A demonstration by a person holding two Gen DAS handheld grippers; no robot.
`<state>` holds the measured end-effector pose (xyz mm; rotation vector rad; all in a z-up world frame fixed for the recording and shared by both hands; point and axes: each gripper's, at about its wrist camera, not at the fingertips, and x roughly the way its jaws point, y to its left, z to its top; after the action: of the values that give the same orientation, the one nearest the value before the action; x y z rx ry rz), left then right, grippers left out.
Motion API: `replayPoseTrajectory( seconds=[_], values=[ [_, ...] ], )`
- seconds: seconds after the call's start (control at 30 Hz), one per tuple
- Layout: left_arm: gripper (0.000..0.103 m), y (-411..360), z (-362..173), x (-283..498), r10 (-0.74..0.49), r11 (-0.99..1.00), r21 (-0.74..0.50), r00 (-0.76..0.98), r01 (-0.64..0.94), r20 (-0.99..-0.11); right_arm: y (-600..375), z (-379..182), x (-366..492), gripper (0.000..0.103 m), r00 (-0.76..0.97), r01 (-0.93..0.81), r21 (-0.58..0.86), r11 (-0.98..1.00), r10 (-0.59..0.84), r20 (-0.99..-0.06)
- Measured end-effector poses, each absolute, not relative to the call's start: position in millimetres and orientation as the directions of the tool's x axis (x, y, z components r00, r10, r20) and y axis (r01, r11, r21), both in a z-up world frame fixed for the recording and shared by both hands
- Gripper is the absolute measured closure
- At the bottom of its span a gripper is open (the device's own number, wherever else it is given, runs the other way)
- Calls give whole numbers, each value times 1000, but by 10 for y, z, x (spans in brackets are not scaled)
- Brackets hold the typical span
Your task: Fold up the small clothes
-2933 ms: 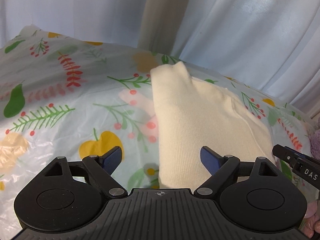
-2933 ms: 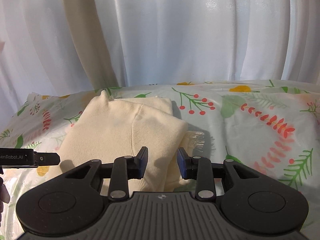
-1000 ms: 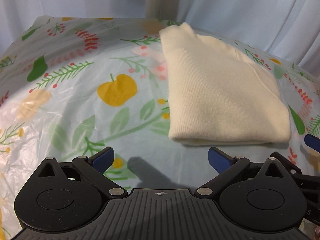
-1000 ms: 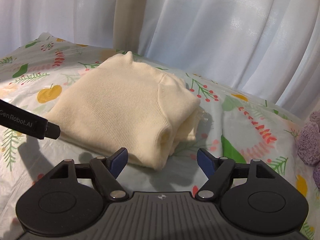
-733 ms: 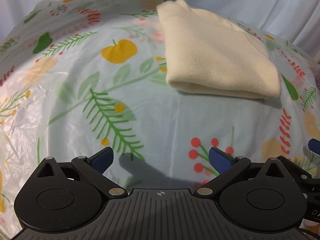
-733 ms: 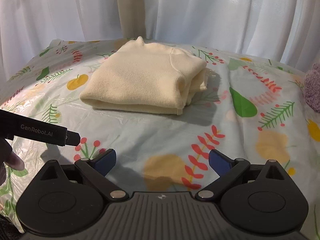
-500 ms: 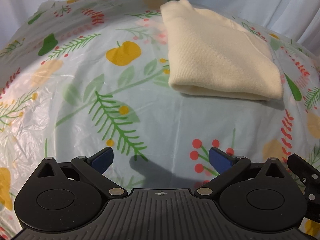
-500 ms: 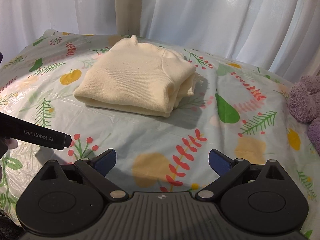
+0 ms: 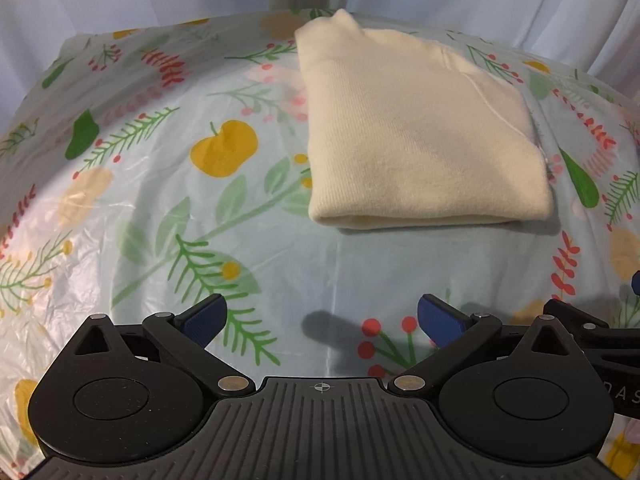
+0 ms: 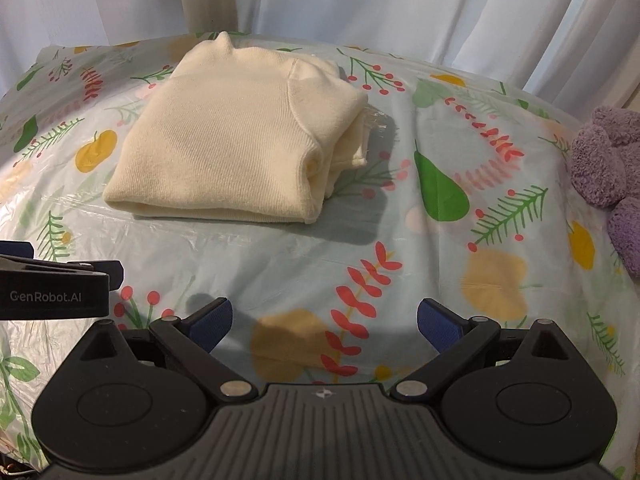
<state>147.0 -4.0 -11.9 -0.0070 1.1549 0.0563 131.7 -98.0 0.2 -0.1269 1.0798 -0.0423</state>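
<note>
I see both tongs, left (image 9: 322,318) and right (image 10: 324,318), spread wide and empty below the folded ribbed cream sweater (image 10: 240,132); only the right view shows fuzzy purple plush (image 10: 608,172).

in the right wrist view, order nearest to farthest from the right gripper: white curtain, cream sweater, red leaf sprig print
1. red leaf sprig print, on the tablecloth just ahead of the right gripper, between its open fingers.
2. cream sweater, folded, farther up and left.
3. white curtain, behind the table's far edge.
</note>
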Motion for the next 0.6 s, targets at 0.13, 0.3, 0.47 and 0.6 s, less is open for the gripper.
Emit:
replayPoseTrajectory(
  seconds=[0.13,0.3,0.47,0.6],
  values=[
    [0,-58,-95,1523,46,999,33,406,-39,-913,-976,13,1412,4,459,-21,-118,993,-95,-884],
    [0,-57,-90,1573,51,999,40,404,-35,-913,-957,18,1469,4,456,-21,-120,993,-97,-885],
    [0,-48,-111,1595,57,998,50,398,-27,-916,-946,12,1514,4,449,-20,-125,992,-103,-888],
    [0,-20,-134,1611,51,999,40,385,-36,-921,-944,15,1521,4,448,-18,-124,992,-103,-888]
  ],
)
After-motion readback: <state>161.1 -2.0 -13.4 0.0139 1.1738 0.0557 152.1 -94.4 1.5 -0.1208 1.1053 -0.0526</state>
